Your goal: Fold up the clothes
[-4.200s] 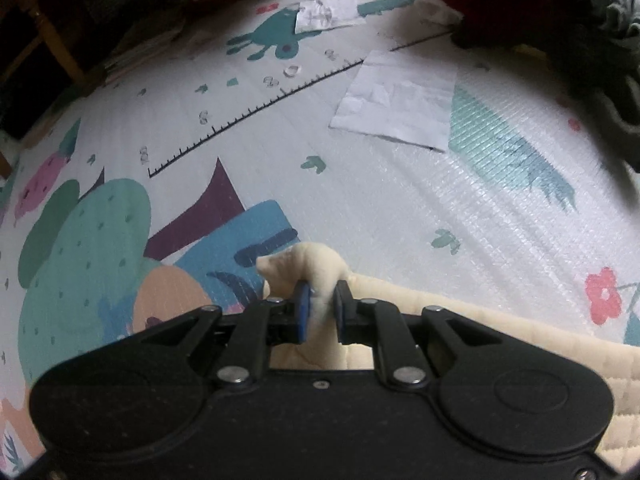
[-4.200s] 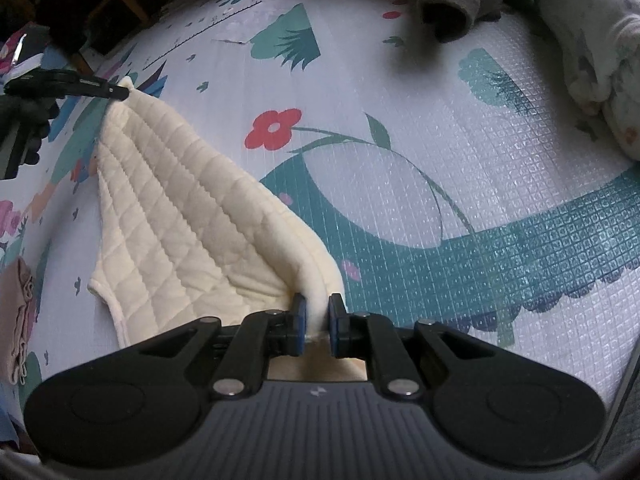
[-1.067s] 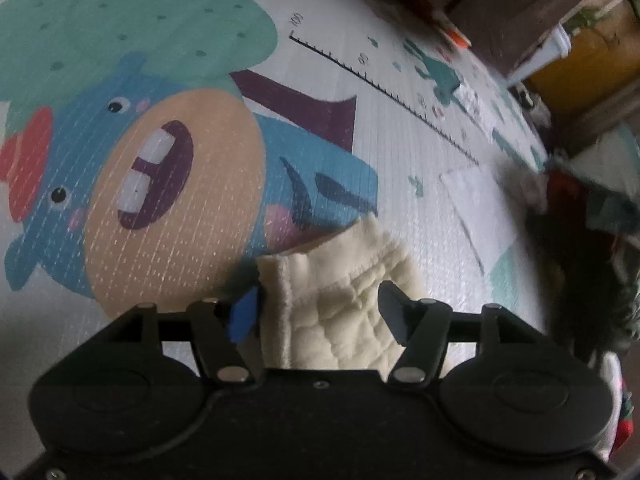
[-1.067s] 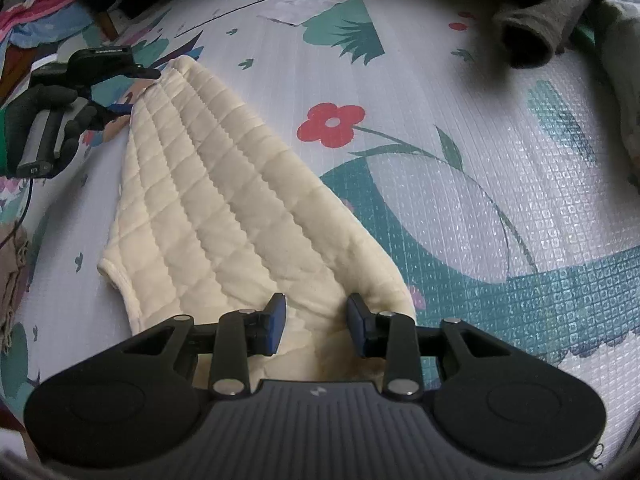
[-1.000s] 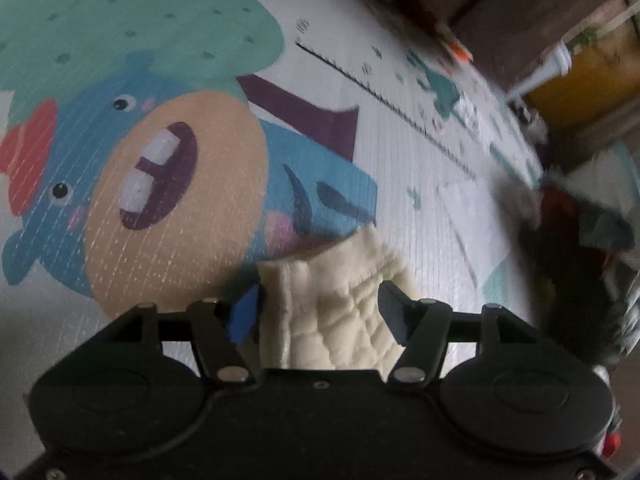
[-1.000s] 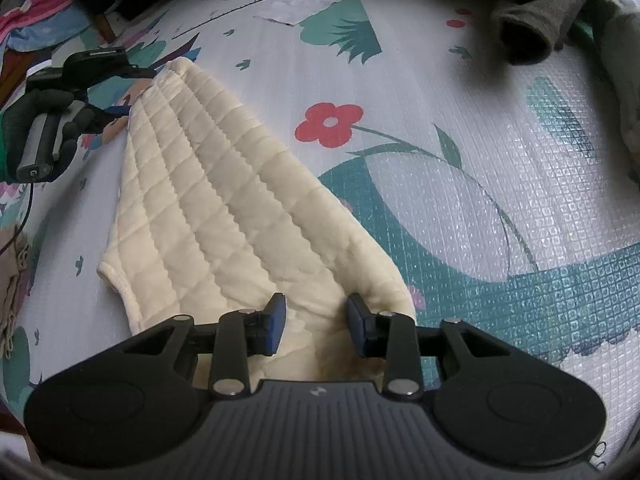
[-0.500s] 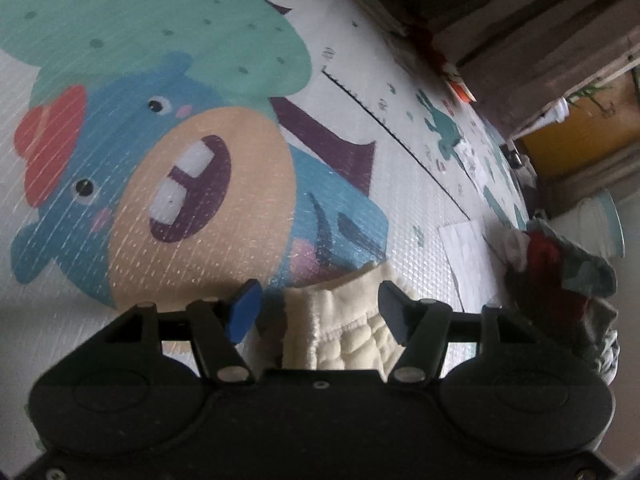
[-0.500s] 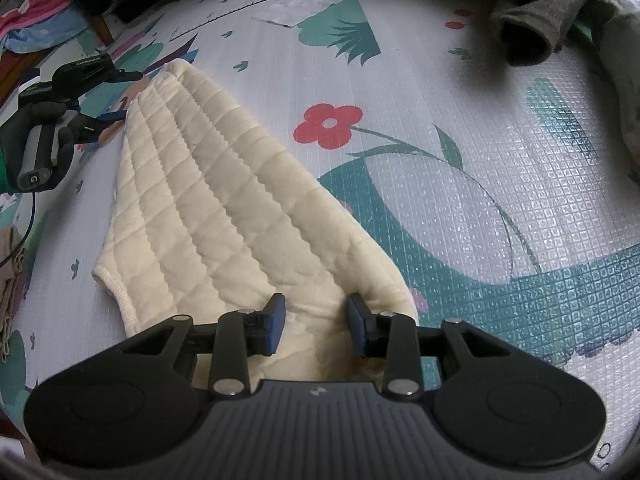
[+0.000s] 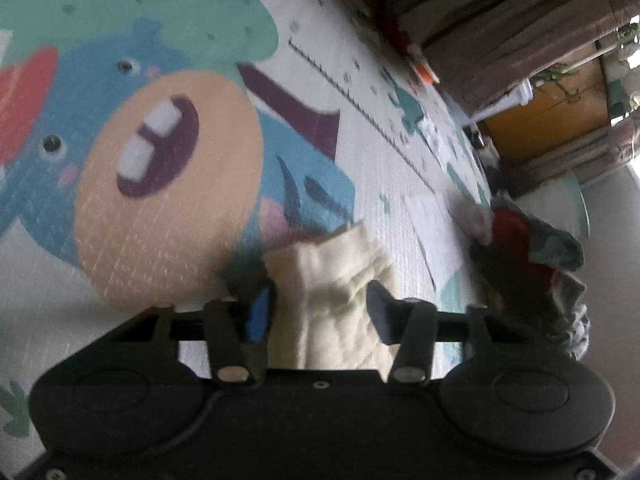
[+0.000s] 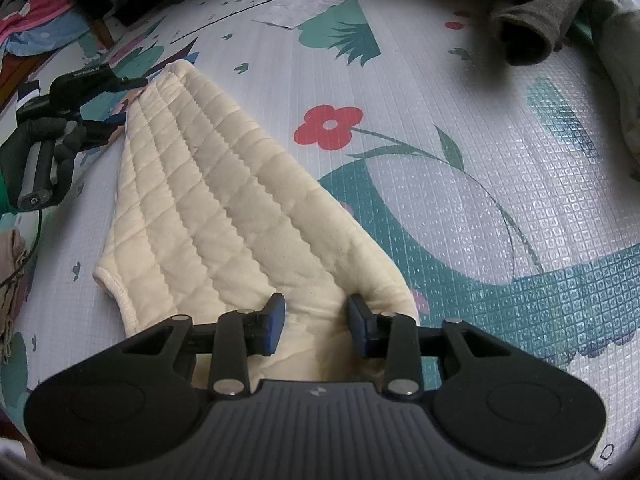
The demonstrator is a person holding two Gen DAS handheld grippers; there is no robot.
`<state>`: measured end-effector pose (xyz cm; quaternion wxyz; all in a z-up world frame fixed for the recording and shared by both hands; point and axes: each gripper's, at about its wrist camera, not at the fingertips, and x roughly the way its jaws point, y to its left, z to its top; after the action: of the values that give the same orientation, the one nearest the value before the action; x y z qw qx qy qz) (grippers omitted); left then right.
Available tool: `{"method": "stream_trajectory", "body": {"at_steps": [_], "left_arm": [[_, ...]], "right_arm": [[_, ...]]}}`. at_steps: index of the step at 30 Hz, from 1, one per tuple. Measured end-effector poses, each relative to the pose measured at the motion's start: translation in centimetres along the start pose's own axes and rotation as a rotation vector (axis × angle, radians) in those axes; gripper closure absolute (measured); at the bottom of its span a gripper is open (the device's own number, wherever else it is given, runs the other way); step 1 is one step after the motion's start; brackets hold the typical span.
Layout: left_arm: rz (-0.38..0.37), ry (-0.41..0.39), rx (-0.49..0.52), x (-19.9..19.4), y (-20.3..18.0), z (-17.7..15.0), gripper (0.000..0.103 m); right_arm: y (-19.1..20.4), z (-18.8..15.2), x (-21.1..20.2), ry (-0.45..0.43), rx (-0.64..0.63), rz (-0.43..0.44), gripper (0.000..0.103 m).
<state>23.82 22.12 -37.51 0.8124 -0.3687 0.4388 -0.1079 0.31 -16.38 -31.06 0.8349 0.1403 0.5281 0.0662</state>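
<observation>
Cream quilted garment (image 10: pixel 224 200) lies flat between both grippers' spread, empty fingers (image 10: pixel 276 320).

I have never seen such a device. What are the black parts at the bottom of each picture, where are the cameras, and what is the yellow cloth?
There is no robot here. A person holds hand tools, one in each hand, and each carries a camera that looks forward along its two fingers. The black shape at the bottom of each picture is the tool itself.

The left tongs are open around one end of a cream quilted garment; the picture is blurred. The right tongs are open at the other end. Neither grips it; the garment lies flat on a printed play mat. In the right view, a gloved hand holds the left tool at the far end. Other clothes lie heaped at the mat's edge.
</observation>
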Motion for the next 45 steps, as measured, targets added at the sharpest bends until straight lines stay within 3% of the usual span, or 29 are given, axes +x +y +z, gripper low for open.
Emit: {"method": "stream_trajectory", "body": {"at_steps": [5,9,13,17,22,25,27,34,37,42,45], "left_arm": [[0.049,0.025,0.031,0.4,-0.8,0.6,0.066],[0.088,0.03,0.112,0.6,-1.7,0.6,0.088],[0.069,-0.003,0.17,-0.1,-2.5,0.9,0.089],[0.117,-0.068,0.173,-1.5,-2.4,2.4,0.089],[0.309,-0.191,0.136,-4.9,-0.1,5.1,0.089],[0.427,-0.197,0.172,-7.1,1.1,6.5,0.089],[0.461,-0.189,0.224,-8.5,1.5,6.8,0.089],[0.446,-0.221,0.309,-12.7,1.5,6.4,0.089],[0.383,-0.25,0.333,-13.9,-0.6,6.6,0.089],[0.296,-0.288,0.455,-15.4,-5.2,5.2,0.089],[0.272,-0.301,0.601,-15.8,-8.3,2.4,0.089]], "right_arm": [[0.2,0.0,0.0,0.004,-0.004,0.002,0.062],[0.4,0.0,0.0,0.006,-0.01,-0.002,0.062],[0.4,0.2,0.1,0.002,0.006,-0.005,0.062],[1.2,1.6,0.0,-0.026,0.006,0.015,0.062],[2.8,3.3,-0.8,-0.079,-0.027,0.047,0.062],[3.8,4.3,-1.2,-0.111,-0.047,0.066,0.062],[4.4,4.4,-1.0,-0.102,-0.064,0.079,0.062],[5.4,4.6,0.1,-0.082,-0.019,0.13,0.062],[5.5,5.0,0.8,-0.073,0.024,0.152,0.062],[5.4,5.2,2.6,-0.038,0.062,0.152,0.062],[5.0,4.7,3.3,-0.017,0.089,0.15,0.062]]}}
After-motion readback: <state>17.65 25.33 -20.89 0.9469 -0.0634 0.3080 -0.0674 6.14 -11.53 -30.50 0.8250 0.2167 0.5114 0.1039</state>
